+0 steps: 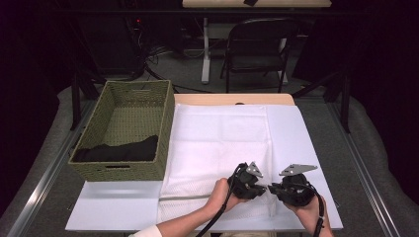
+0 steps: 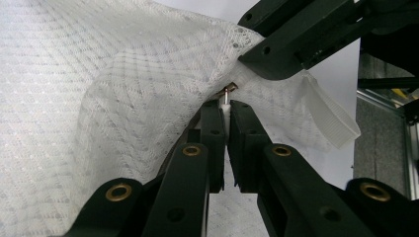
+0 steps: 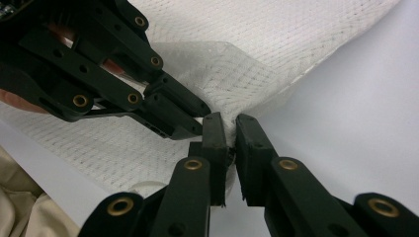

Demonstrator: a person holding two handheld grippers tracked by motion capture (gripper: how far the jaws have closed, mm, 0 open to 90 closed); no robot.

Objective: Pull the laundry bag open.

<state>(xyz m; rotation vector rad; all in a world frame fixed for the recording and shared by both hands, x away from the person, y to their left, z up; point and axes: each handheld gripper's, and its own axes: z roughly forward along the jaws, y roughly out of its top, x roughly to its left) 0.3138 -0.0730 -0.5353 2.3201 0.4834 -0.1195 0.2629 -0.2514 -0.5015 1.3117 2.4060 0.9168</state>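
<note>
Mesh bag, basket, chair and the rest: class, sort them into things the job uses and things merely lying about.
In use: white mesh bag; its zipper pull; left gripper; right gripper.
Lying about: woven basket; black cloth; folding chair.

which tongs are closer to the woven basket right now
Left. The left tongs sit on the basket side of the white mesh bag; the right tongs are just beyond them.

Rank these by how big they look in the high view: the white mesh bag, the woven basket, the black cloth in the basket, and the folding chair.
1. white mesh bag
2. woven basket
3. folding chair, though it stands farther from the camera, so its real size is unsure
4. black cloth
</note>
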